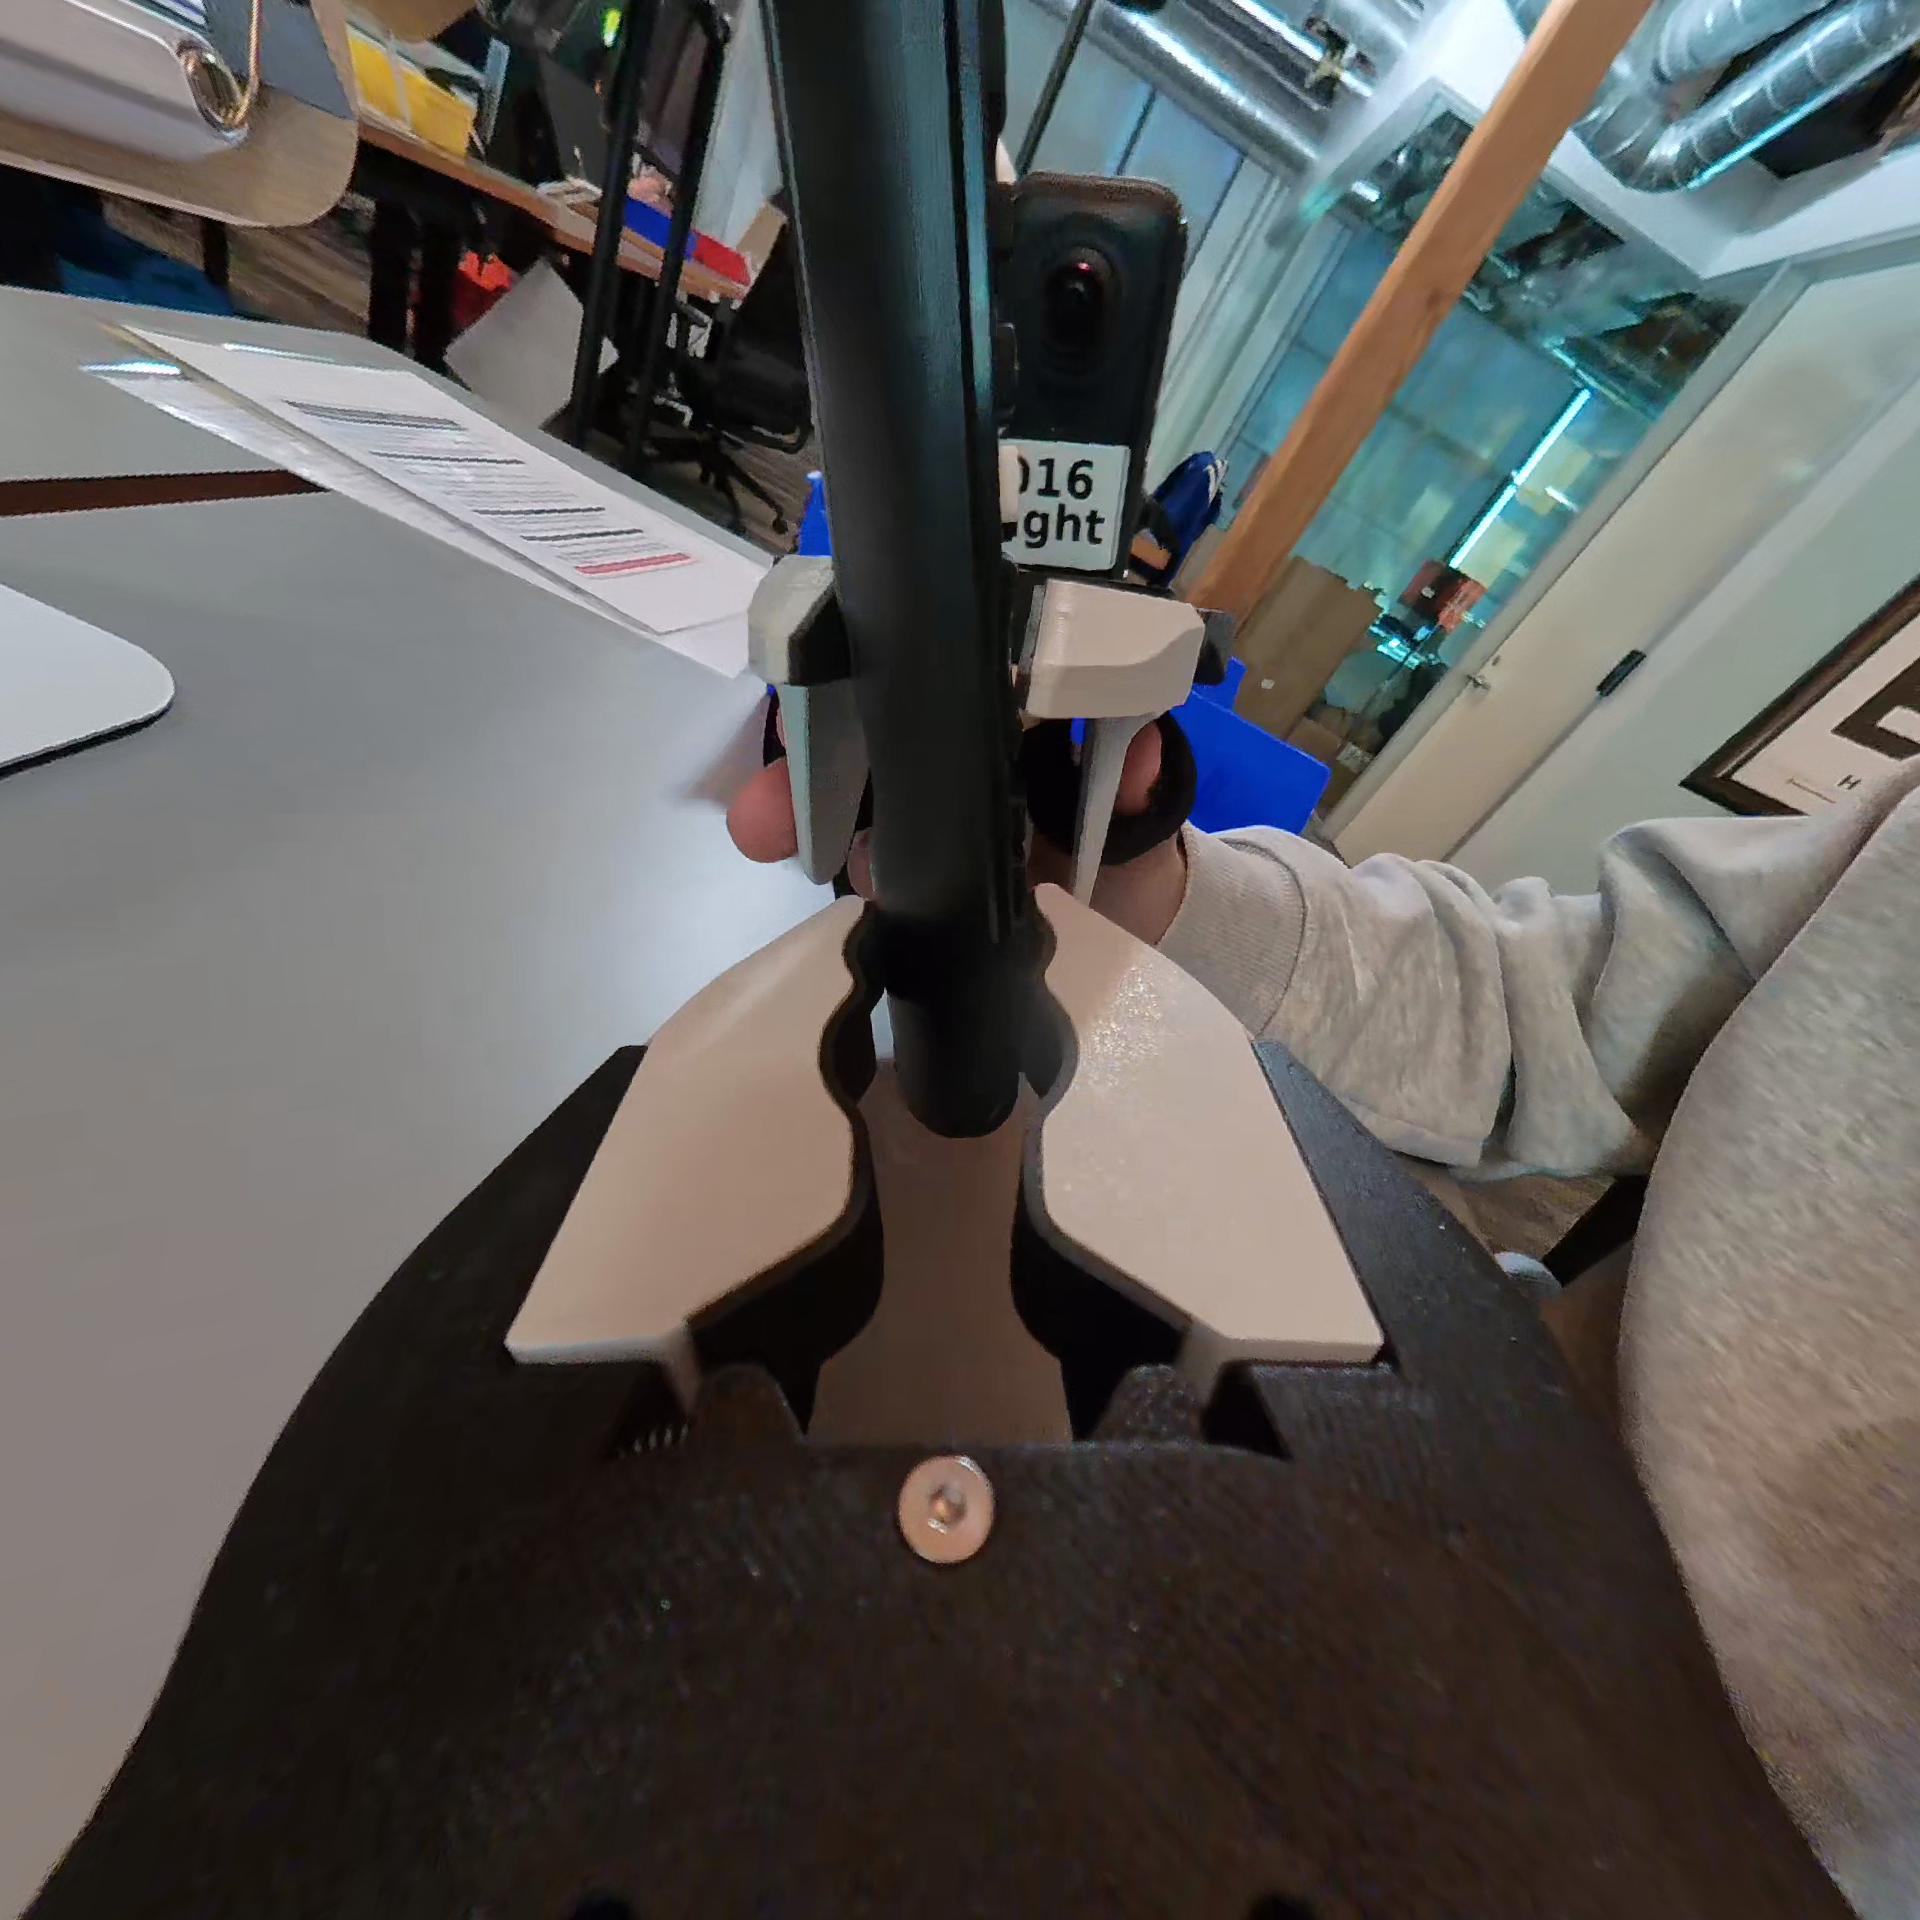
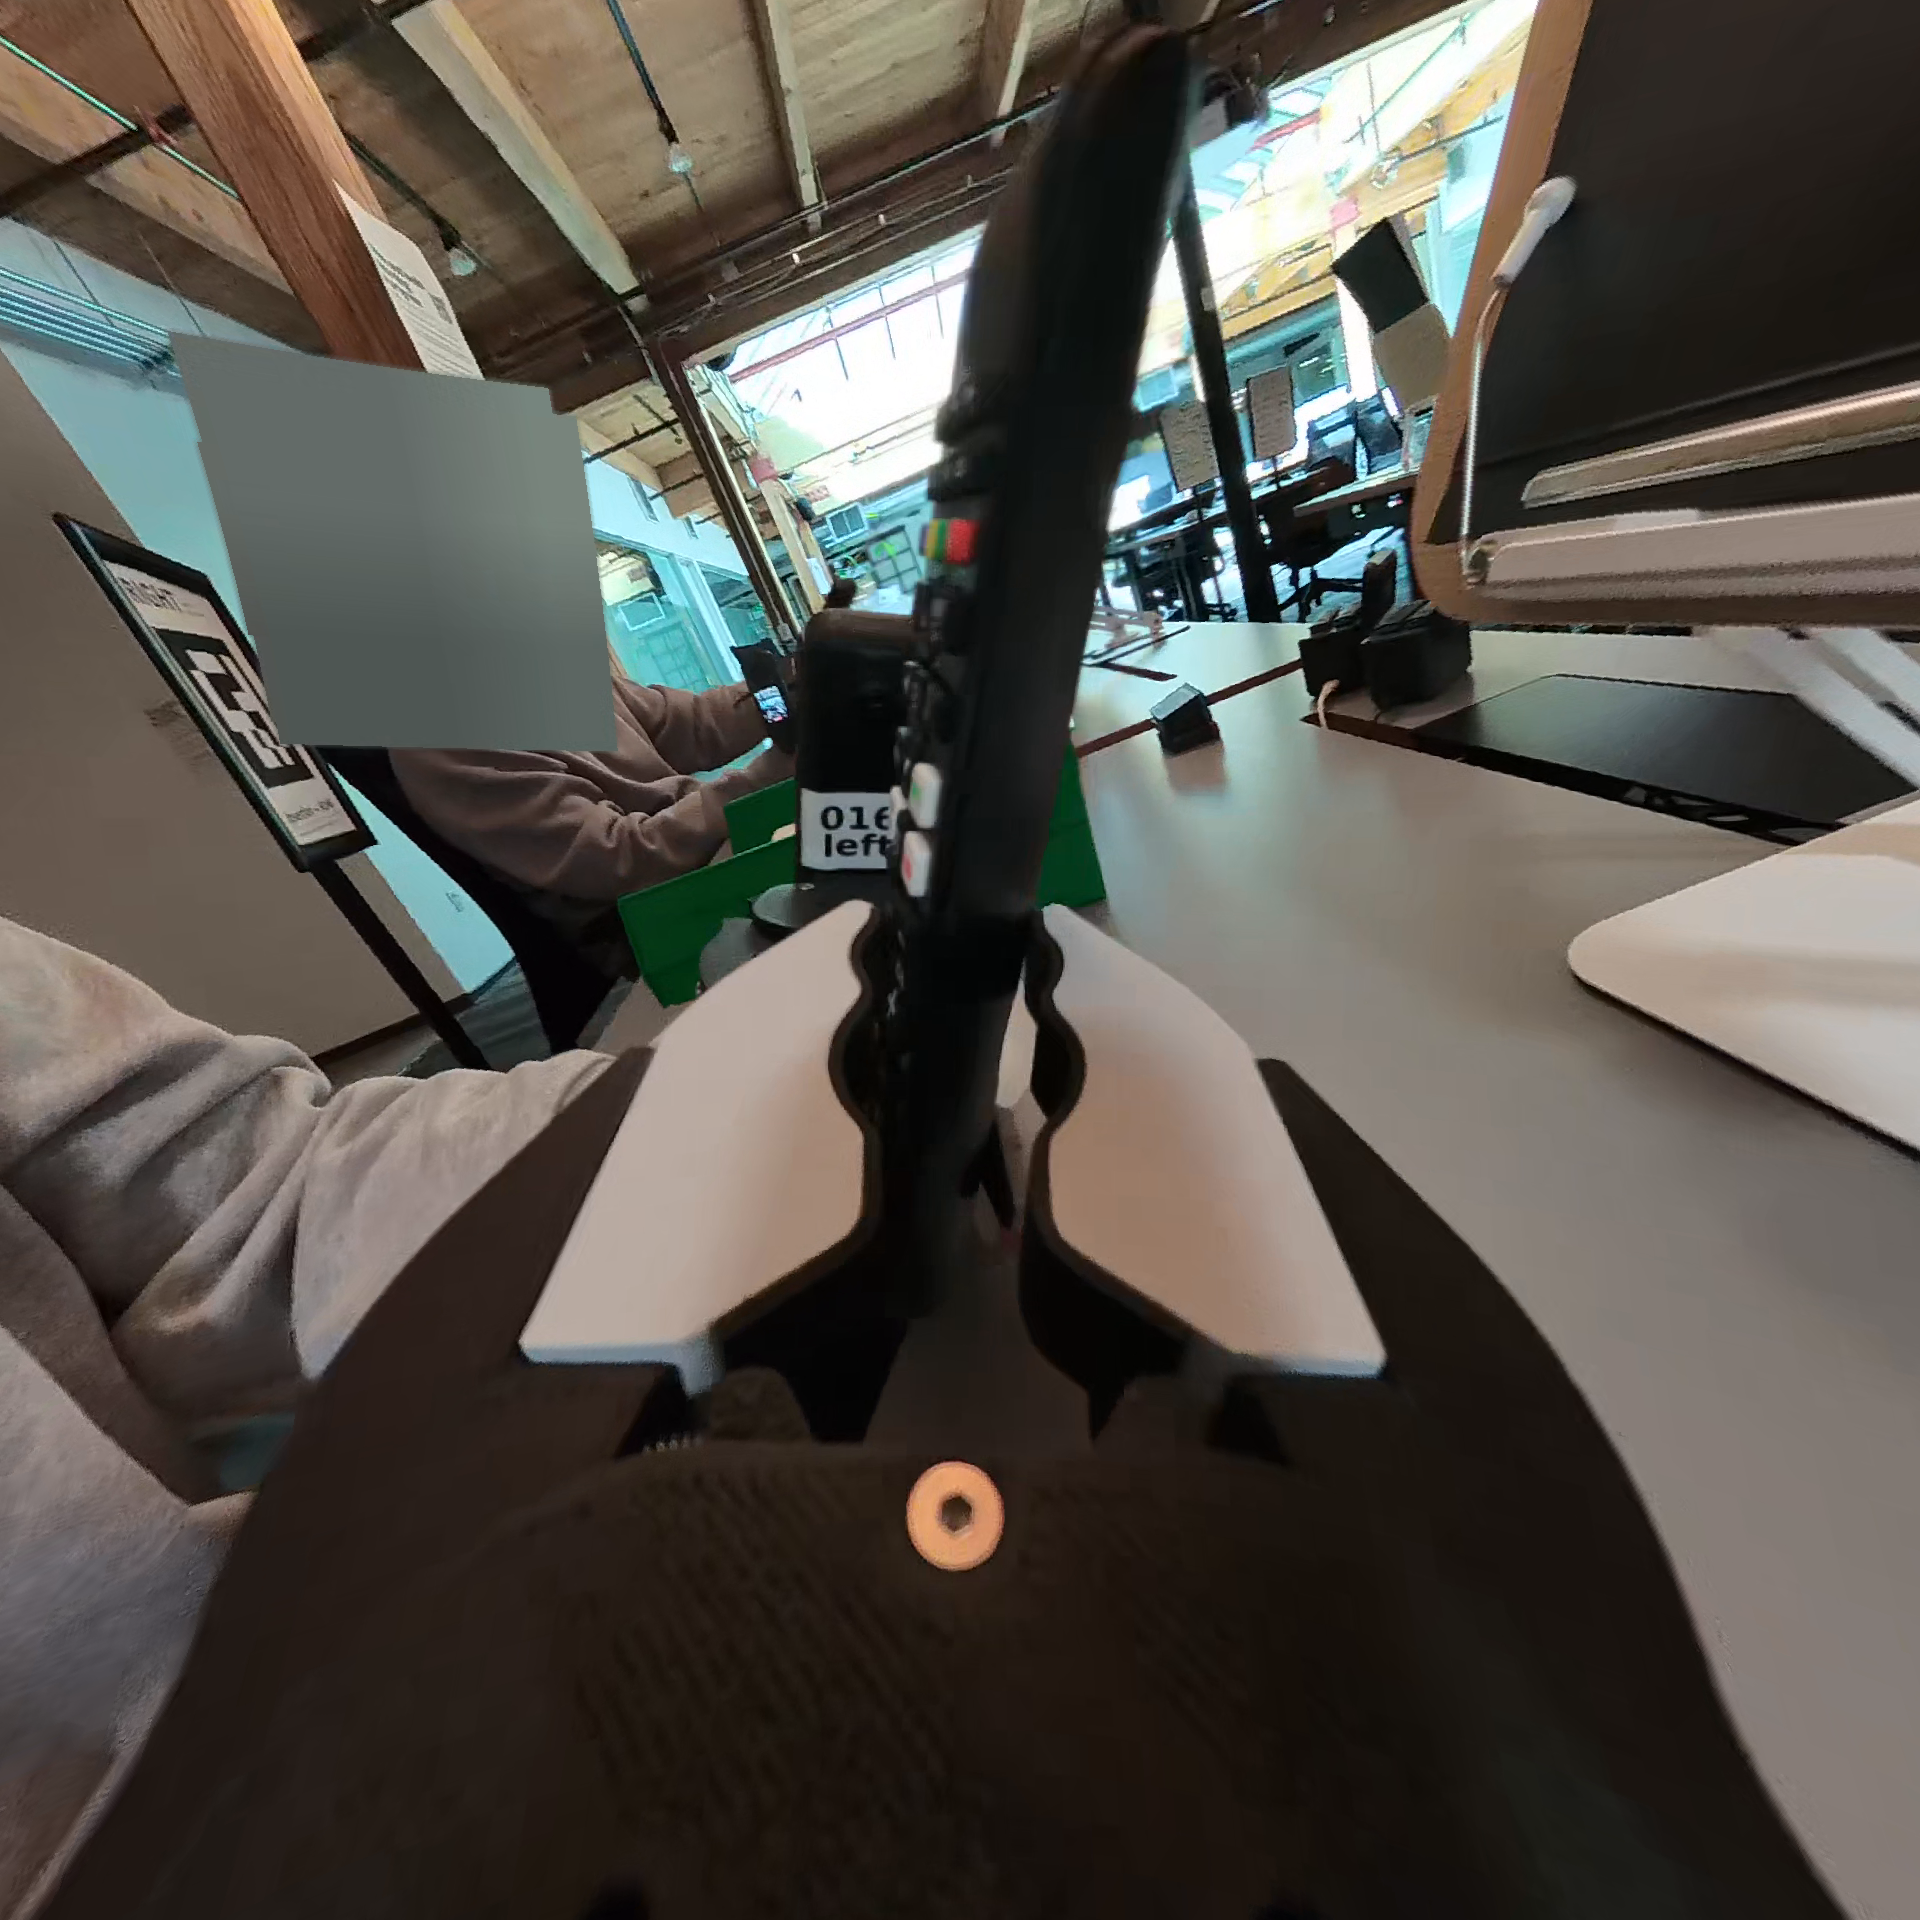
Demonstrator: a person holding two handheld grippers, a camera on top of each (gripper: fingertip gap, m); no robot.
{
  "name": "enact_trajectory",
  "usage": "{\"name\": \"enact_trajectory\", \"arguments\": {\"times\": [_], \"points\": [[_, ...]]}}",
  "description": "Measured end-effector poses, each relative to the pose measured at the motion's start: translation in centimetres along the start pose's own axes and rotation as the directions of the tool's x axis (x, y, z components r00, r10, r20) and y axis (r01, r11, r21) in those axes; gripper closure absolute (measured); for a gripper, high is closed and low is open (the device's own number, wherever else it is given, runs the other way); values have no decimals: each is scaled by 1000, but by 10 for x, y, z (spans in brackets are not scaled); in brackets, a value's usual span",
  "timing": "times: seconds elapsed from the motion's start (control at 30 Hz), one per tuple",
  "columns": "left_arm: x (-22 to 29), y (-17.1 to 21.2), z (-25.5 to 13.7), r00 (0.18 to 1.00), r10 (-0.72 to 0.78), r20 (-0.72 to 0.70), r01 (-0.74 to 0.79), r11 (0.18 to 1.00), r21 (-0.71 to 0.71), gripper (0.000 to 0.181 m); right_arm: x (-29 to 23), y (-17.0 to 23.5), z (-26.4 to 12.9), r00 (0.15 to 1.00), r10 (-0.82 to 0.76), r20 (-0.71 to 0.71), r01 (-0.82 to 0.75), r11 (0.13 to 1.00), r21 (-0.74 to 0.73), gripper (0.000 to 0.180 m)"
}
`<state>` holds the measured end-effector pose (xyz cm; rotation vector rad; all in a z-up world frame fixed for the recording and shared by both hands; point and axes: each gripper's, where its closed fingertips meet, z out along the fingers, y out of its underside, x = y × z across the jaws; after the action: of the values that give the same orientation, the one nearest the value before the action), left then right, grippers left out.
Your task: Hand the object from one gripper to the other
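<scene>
A long black remote control [image 1: 904, 416] stands nearly upright above the grey table [image 1: 312, 831]. My left gripper [image 1: 951, 935] is shut on its lower end, with both pads against its sides. My right gripper [image 1: 935, 675] faces me from the far side and clamps the remote a little higher up. In the right wrist view the remote [image 2: 1049, 416] shows coloured buttons on its left edge and sits between my right gripper's [image 2: 956, 935] closed fingers. The left gripper's camera body [image 2: 842, 707] shows behind it; its fingertips are hidden.
A printed sheet [image 1: 468, 468] and a white stand base [image 1: 62, 675] lie on the table. A monitor on a stand [image 2: 1662, 312], a black mat [image 2: 1662, 727] and a green bin [image 2: 707, 914] are nearby. A seated person's sleeve [image 2: 582, 810] is behind. A blue bin [image 1: 1247, 769] is beyond the table. The tips of one gripper are about 5 centimeters away from the tips of the other.
</scene>
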<state>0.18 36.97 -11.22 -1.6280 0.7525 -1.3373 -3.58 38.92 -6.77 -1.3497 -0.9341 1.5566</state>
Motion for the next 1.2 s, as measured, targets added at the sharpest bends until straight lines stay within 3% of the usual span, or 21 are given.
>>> {"name": "enact_trajectory", "arguments": {"times": [0.1, 0.2, 0.3, 0.5, 0.63, 0.8, 0.9, 1.03, 1.2], "points": [[-3, -4, -3, 1000, 4, 23, -5, 999, 31, 153, 0, -2, -2, 1000, 19, 10, -20, 1000, 13, 155], [-9, -15, -10, 997, 19, 70, -26, 995, 97, 121, 3, 2, -3, 1000, -8, -13, 8, 1000, -17, 155], [-7, -33, -24, 999, -16, 45, 7, 980, 197, 112, 0, 9, 1, 1000, -29, -5, 28, 998, -52, 155], [16, -74, -54, 998, 38, 59, -57, 931, 360, 122, -11, 34, 15, 995, -97, 21, 99, 978, -182, 155], [28, -79, -57, 975, 145, 168, -192, 933, 305, 127, -22, 45, 23, 989, -139, 60, 149, 962, -227, 155], [27, -73, -52, 954, 194, 228, -246, 943, 227, 136, -33, 50, 28, 983, -144, 116, 168, 958, -233, 155], [26, -67, -50, 948, 226, 226, -272, 942, 199, 151, -35, 51, 29, 981, -148, 124, 173, 957, -234, 155], [30, -69, -50, 950, 233, 209, -276, 938, 209, 153, -35, 48, 29, 979, -159, 128, 182, 962, -201, 154], [18, -73, -59, 916, 248, 315, -321, 925, 203, 155, -17, 26, 24, 978, -209, -4, 208, 975, -76, 125]]}}
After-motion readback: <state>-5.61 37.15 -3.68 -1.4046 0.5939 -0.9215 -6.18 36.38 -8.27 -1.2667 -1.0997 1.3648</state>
